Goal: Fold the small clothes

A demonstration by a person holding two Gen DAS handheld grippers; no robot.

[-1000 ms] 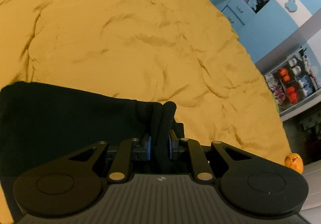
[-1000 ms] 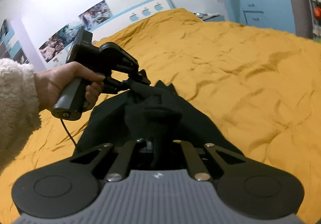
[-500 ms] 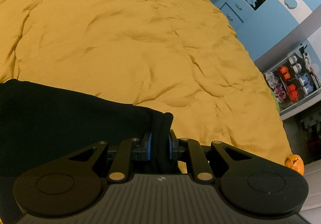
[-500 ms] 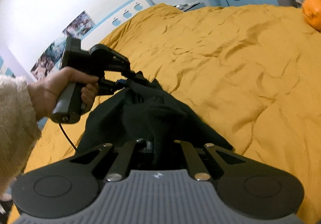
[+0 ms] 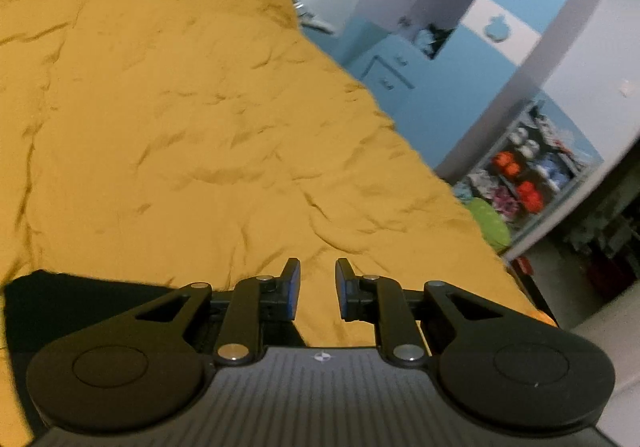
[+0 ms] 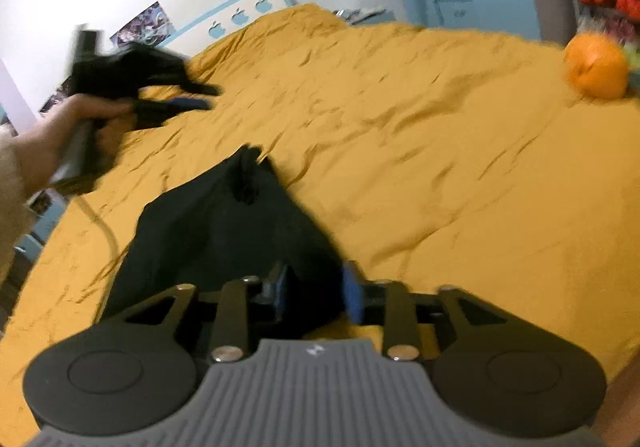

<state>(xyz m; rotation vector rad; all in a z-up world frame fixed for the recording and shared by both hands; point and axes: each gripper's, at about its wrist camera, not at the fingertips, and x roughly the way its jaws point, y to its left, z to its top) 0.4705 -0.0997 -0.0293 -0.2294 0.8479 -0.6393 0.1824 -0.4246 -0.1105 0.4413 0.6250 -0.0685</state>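
A small black garment (image 6: 224, 223) lies flat on the mustard-yellow bedspread (image 6: 440, 151), with one corner bunched at its far end. My right gripper (image 6: 316, 295) is open, its jaws apart over the garment's near edge. My left gripper (image 5: 317, 287) is open and empty above the bedspread (image 5: 180, 127); the black garment (image 5: 80, 303) shows at its lower left. In the right wrist view the left gripper (image 6: 192, 97) is held up in a hand, apart from the cloth and blurred.
An orange round toy (image 6: 596, 65) sits on the bed's far right edge. Blue and white cabinets (image 5: 420, 59) and a shelf of colourful items (image 5: 528, 175) stand beyond the bed's right side. A cable (image 6: 100, 223) trails from the left gripper.
Both grippers have opened and let go of the black garment. The left gripper has lifted away from it. The garment now lies flat on the bedspread.
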